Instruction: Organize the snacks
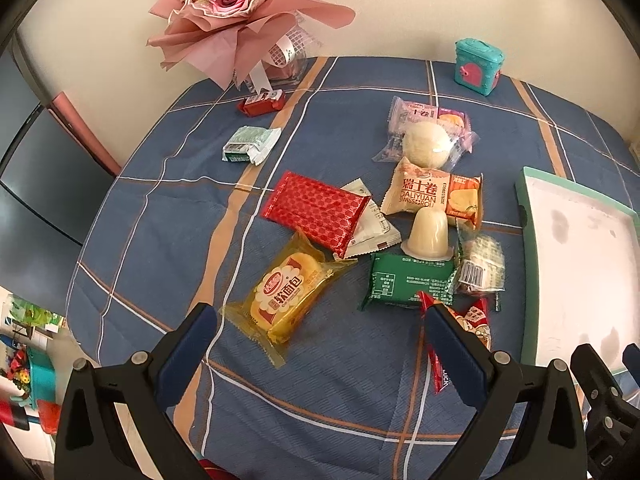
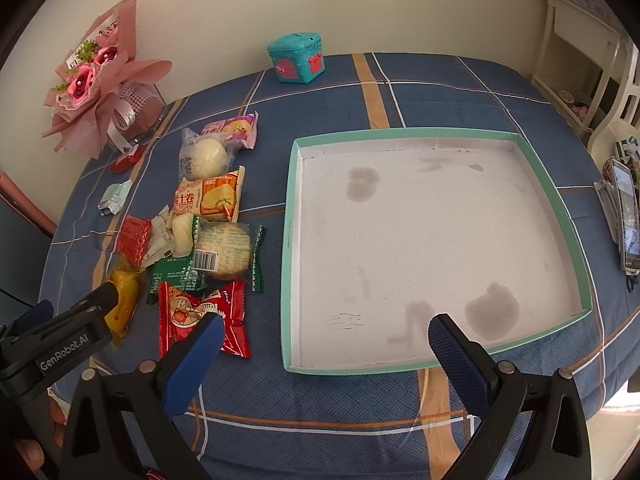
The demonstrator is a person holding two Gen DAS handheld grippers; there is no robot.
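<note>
Several wrapped snacks lie in a heap on the blue checked tablecloth: a yellow soft-bread pack (image 1: 286, 294), a red foil packet (image 1: 316, 212), a Swiss roll pack (image 1: 434, 196), a jelly cup (image 1: 429, 234), a green packet (image 1: 410, 284) and a red snack bag (image 2: 200, 316). The shallow green-rimmed tray (image 2: 294, 248) with a white floor holds nothing. My left gripper (image 1: 320, 336) hangs open just before the yellow pack. My right gripper (image 2: 324, 344) is open over the tray's near-left corner, with the left gripper (image 2: 60, 340) beside it.
A pink bouquet (image 1: 236, 0) in a clear vase stands at the back left, with a teal toy box (image 1: 478, 66) at the back. A small red packet (image 1: 262, 104) and a pale green packet (image 1: 250, 146) lie apart. A phone (image 2: 626, 216) rests at the right edge.
</note>
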